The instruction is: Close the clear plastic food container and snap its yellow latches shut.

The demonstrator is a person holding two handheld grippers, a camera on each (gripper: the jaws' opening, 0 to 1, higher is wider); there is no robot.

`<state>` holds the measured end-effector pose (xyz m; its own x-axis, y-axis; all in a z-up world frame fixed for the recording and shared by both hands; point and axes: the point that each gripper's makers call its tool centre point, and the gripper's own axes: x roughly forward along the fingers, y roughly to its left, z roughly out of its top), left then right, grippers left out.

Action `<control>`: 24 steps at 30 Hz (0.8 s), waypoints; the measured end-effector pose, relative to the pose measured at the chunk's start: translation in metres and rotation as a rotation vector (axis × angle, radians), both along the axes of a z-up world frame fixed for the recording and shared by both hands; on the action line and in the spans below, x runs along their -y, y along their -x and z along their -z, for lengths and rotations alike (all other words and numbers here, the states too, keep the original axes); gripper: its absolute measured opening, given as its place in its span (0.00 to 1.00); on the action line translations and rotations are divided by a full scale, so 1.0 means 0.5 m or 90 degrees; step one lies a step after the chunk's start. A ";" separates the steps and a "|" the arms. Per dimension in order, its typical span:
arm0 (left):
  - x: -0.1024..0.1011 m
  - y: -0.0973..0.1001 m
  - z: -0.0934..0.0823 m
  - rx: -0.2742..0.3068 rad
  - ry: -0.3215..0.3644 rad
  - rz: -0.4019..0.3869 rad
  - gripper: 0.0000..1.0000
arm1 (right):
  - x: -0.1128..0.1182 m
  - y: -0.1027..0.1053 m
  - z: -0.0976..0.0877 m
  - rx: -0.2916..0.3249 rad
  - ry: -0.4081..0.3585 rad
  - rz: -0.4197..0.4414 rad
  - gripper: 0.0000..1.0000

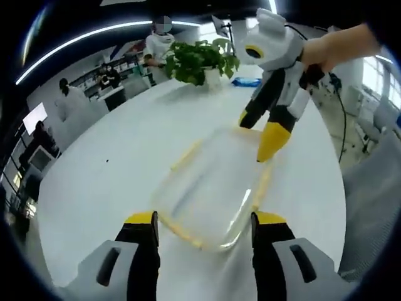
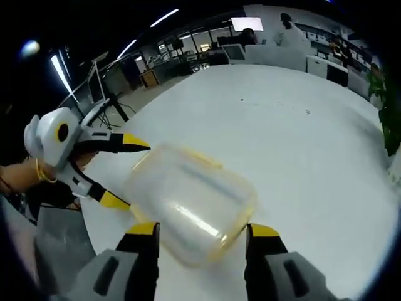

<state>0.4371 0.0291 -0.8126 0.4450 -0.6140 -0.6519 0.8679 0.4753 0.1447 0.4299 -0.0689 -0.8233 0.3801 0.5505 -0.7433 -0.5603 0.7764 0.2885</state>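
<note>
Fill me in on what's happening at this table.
A person holds a claw in each hand and works on a clear plastic food container with yellow latches on a white table. The left claw is open, its jaws spread at the container's near end. The right claw is open at the far end, one tip by a latch. A potted plant stands beyond.

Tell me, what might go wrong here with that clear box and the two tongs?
The clear container lies loose on the smooth white table, so a push from one side could slide it away. Both the left tongs and the right tongs stand open around its ends; pressing a yellow latch off-centre might tip it.
</note>
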 end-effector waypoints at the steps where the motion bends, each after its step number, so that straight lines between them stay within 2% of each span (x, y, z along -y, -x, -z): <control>1: -0.008 -0.004 0.000 0.006 -0.007 0.004 0.55 | -0.005 -0.003 0.000 0.000 -0.001 0.000 0.53; 7: -0.070 -0.025 0.001 0.003 -0.016 -0.019 0.55 | -0.061 -0.030 0.001 0.005 -0.011 -0.009 0.53; 12: -0.100 -0.048 0.002 0.000 -0.021 -0.032 0.55 | -0.092 -0.051 0.002 0.017 -0.027 -0.001 0.52; 19: -0.125 -0.074 0.003 -0.003 -0.023 -0.041 0.55 | -0.116 -0.082 0.001 0.027 -0.039 0.003 0.52; 24: -0.133 -0.083 0.005 -0.007 -0.030 -0.042 0.55 | -0.124 -0.088 0.000 0.036 -0.044 0.005 0.51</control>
<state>0.4784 0.0958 -0.8150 0.4763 -0.5520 -0.6845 0.8362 0.5250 0.1585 0.4737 -0.0069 -0.8231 0.4251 0.5961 -0.6811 -0.5709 0.7605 0.3093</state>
